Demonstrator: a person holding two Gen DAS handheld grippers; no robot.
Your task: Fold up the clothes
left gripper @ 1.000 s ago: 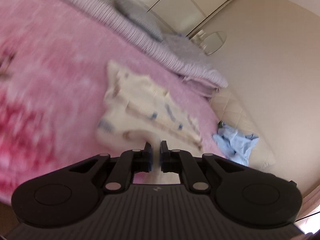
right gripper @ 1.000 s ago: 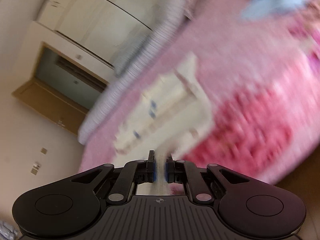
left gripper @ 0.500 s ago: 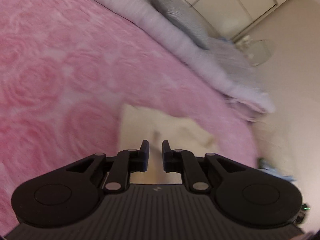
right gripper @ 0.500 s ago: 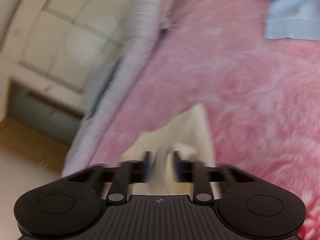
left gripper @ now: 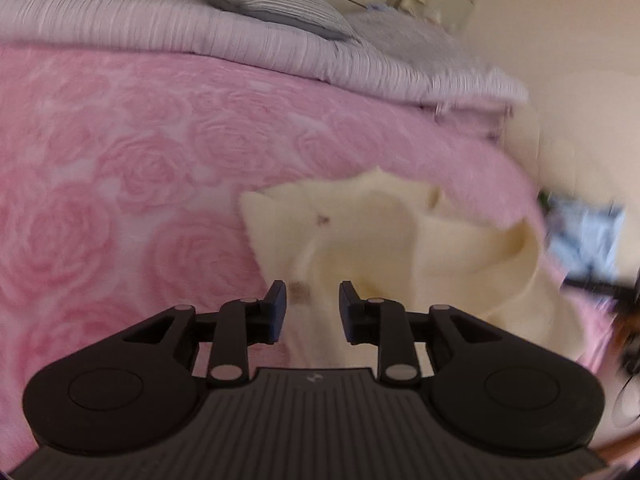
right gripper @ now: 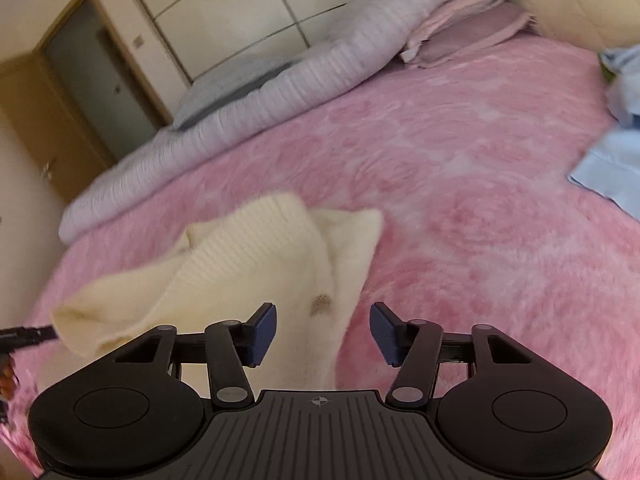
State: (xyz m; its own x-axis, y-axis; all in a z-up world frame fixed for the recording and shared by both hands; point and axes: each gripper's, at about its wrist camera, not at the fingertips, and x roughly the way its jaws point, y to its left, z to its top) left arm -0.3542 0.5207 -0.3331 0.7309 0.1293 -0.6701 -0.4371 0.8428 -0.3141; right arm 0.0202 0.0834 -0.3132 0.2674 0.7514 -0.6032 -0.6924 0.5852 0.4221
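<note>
A cream knit garment (left gripper: 400, 236) lies crumpled and partly folded on the pink rose-patterned blanket (left gripper: 140, 168). It also shows in the right wrist view (right gripper: 256, 280), ribbed side up. My left gripper (left gripper: 311, 304) is open just above the garment's near edge and holds nothing. My right gripper (right gripper: 323, 330) is open wide over the garment's right edge and holds nothing. The other gripper's black tip (right gripper: 24, 334) shows at the far left of the right wrist view.
A pale blue garment (right gripper: 612, 164) lies on the blanket (right gripper: 460, 168) to the right; it also shows in the left wrist view (left gripper: 584, 232). A lilac ribbed quilt (left gripper: 200, 36) and grey pillow (left gripper: 272, 4) line the far side. Wardrobe doors (right gripper: 224, 12) stand behind.
Both grippers were shut on the cream garment, swung it across and lowered it onto the blanket, then opened and let go. The garment now lies crumpled under them.
</note>
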